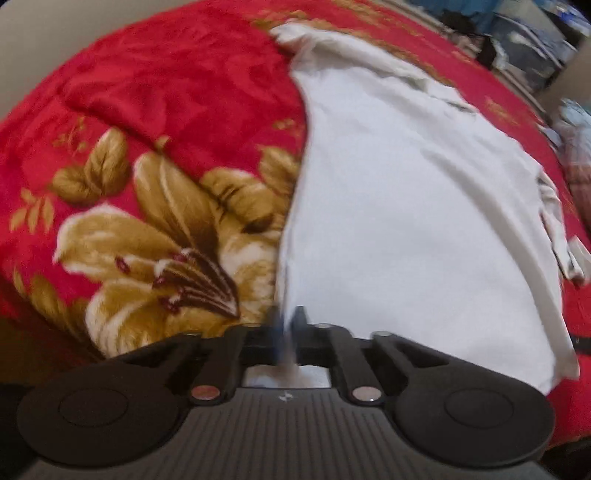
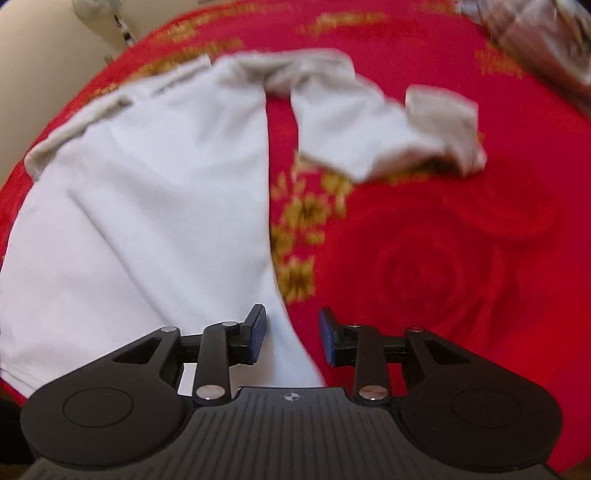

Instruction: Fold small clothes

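Note:
A small white garment [image 1: 406,206] lies spread on a red floral blanket [image 1: 166,92]. In the left wrist view my left gripper [image 1: 290,332] is shut on the garment's near left edge, with cloth pinched between the jaws. In the right wrist view the garment [image 2: 147,206] fills the left half, and one sleeve [image 2: 373,125] with a grey cuff lies out to the right. My right gripper [image 2: 291,336] is open, its jaws standing either side of the garment's near right corner, with blue pads [image 2: 258,332] showing.
The blanket [image 2: 461,258] carries gold lily prints [image 1: 159,251] at the left. Dark clutter [image 1: 517,40] sits beyond the bed's far right edge. A pale wall or furniture [image 2: 44,48] stands at the far left. A grey bundle [image 2: 546,33] lies at the top right.

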Tool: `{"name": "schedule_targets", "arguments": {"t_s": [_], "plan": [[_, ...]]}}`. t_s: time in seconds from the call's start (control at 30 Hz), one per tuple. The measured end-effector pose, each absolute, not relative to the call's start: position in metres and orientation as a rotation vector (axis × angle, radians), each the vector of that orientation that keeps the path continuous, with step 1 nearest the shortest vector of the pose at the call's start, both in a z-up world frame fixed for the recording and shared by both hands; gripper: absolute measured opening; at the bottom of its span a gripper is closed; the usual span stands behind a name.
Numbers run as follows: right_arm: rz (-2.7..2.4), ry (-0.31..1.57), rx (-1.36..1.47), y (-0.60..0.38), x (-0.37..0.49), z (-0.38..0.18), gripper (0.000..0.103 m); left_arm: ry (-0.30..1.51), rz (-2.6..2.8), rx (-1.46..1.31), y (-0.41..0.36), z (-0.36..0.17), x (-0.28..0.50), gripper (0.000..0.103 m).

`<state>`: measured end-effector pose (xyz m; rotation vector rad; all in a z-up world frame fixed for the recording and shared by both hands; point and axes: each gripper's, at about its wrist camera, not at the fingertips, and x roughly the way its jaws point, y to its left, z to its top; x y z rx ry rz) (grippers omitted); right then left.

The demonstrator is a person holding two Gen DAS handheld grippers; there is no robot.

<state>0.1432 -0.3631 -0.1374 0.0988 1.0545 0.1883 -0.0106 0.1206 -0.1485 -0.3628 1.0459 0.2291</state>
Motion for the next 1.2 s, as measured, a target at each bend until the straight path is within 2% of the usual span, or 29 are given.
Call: {"name": "schedule_targets", "arguments": {"t_s": [0.07,0.2,0.33,0.37,0.43,0.5,0.57,0.6,0.63,0.7,0.77,0.9,1.03,1.1,1.17,1.2], "plan": [[0.222,1.034,0.100,-0.359,0.136,-0.133,0.004,0.975,0.251,-0.374,0.125,-0.135,-0.024,0.004],[0.219,0.904,0.191,-0.372,0.115,-0.100,0.003,0.894,0.346,-0.341,0.133,-0.106,-0.050,0.003],[0.168,0.991,0.187,-0.378,0.110,-0.115,0.003,1.039,0.367,-0.296,0.133,-0.128,-0.035,0.005],[0.160,1.014,0.144,-0.373,0.111,-0.121,0.003,1.029,0.384,-0.252,0.127,-0.125,-0.034,0.005],[0.164,1.001,0.093,-0.363,0.111,-0.122,0.005,0.920,0.366,-0.171,0.111,-0.106,-0.035,0.007],[0.170,0.910,0.065,-0.357,0.106,-0.112,0.005,0.828,0.307,-0.128,0.094,-0.093,-0.035,0.012],[0.197,0.877,0.063,-0.354,0.108,-0.108,0.014,0.831,0.233,-0.169,0.086,-0.093,-0.031,0.031],[0.206,0.907,0.064,-0.352,0.111,-0.111,0.024,0.894,0.189,-0.247,0.087,-0.103,-0.024,0.037],[0.211,0.971,0.055,-0.349,0.117,-0.121,0.030,0.971,0.159,-0.307,0.089,-0.115,-0.017,0.049],[0.171,1.097,0.009,-0.347,0.127,-0.141,0.030,1.152,0.136,-0.378,0.090,-0.145,-0.006,0.049],[0.138,1.064,0.039,-0.350,0.131,-0.132,0.030,1.114,0.166,-0.338,0.085,-0.139,-0.006,0.049],[0.119,0.863,0.101,-0.364,0.144,-0.090,0.034,0.917,0.184,-0.211,0.074,-0.092,-0.008,0.049],[0.107,0.770,0.171,-0.387,0.177,-0.062,0.036,0.791,0.107,-0.180,0.076,-0.033,0.021,0.049],[0.085,0.741,0.217,-0.402,0.201,-0.055,0.036,0.706,0.083,-0.106,0.076,-0.001,0.039,0.055],[0.058,0.736,0.256,-0.416,0.226,-0.056,0.037,0.609,0.073,-0.019,0.080,0.025,0.057,0.064],[0.038,0.746,0.266,-0.421,0.238,-0.060,0.037,0.573,0.074,0.014,0.080,0.033,0.065,0.065]]}}
